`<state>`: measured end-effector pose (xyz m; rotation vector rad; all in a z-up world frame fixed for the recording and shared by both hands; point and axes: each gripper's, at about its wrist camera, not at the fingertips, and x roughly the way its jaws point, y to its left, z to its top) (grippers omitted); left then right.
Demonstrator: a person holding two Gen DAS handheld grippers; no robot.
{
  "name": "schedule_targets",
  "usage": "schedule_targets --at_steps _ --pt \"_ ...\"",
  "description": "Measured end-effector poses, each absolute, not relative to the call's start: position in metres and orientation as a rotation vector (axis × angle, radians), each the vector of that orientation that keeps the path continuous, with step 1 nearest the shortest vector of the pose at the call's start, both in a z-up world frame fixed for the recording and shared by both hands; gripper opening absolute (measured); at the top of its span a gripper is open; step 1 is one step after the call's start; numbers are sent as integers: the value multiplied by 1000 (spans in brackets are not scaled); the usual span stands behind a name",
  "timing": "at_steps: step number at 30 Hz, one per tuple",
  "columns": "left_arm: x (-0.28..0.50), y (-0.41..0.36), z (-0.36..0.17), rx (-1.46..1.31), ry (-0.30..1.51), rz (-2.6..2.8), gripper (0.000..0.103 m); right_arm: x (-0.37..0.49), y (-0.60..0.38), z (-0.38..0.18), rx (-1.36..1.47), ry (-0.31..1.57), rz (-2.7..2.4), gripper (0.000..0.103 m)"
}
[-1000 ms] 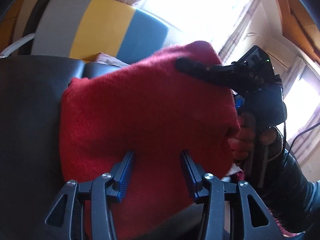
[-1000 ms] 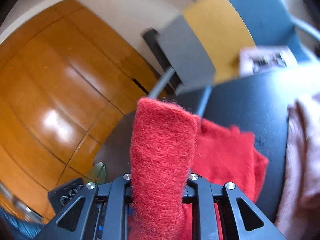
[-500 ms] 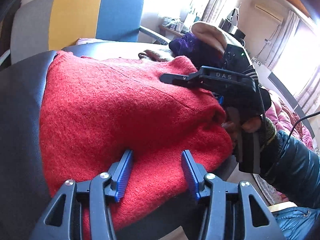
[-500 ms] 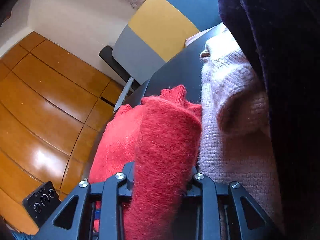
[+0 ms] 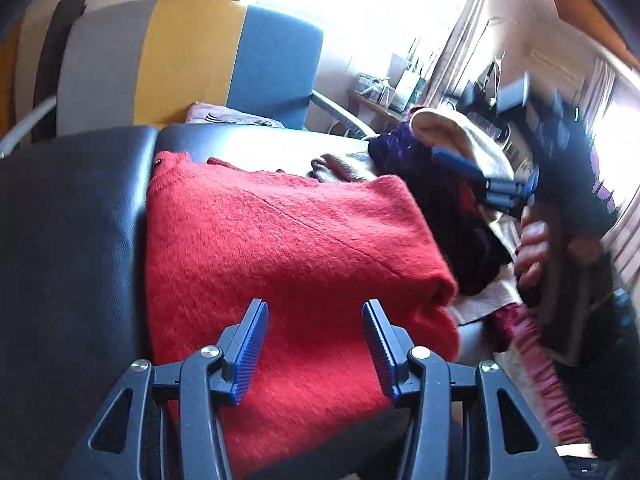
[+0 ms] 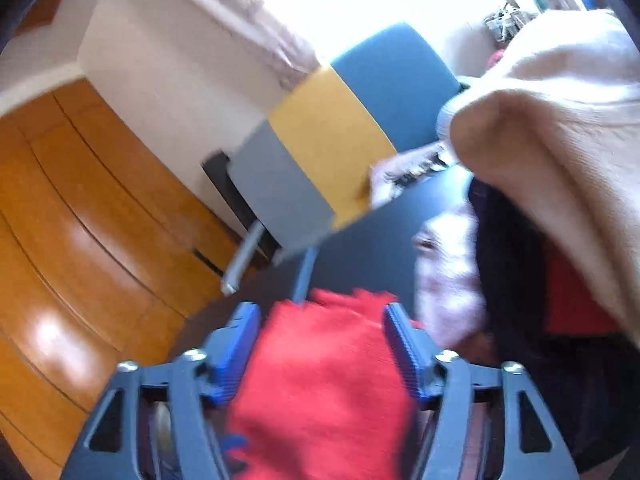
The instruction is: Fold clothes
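A red knit sweater [image 5: 288, 248] lies folded on a black leather surface [image 5: 68, 240]. My left gripper [image 5: 314, 320] hovers open over its near edge, and the blue pads touch no cloth. In the right wrist view my right gripper [image 6: 322, 320] is opening. The red sweater [image 6: 320, 392] lies between and below its jaws, and the pads stand off it. From the left wrist view the right gripper [image 5: 492, 188] is a blur at the right, held by a hand [image 5: 532, 248] beside the sweater's right edge.
A heap of clothes sits right of the sweater: a dark purple garment [image 5: 452, 216], a beige one [image 5: 460, 136] and a pink knit [image 6: 448, 272]. Behind stands a grey, yellow and blue chair [image 5: 192, 60]. Wooden panels [image 6: 80, 240] are at the left.
My right gripper has let go of the red fold it was shut on and has drawn away to the right. The sweater now lies flat and folded. My left gripper stays open over it.
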<state>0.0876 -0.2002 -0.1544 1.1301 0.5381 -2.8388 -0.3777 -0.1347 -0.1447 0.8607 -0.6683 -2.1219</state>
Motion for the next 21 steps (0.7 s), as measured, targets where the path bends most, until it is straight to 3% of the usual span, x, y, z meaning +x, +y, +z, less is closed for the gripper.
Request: schedule_targets --at_steps 6,8,10,14,21 --pt "93 -194 -187 1197 570 -2813 50 -392 -209 -173 987 -566 -2252 84" --pt "99 -192 -193 1177 591 -2831 50 -402 -210 -210 1110 -501 -2321 81" --pt "100 -192 -193 1183 615 -2836 50 -409 -201 -237 1171 -542 -2330 67" --pt "99 -210 -179 1124 780 -2813 47 -412 -195 -235 1154 -582 -2290 71" --pt "52 -246 -145 905 722 -2732 48 -414 -212 -232 1159 -419 -2295 81"
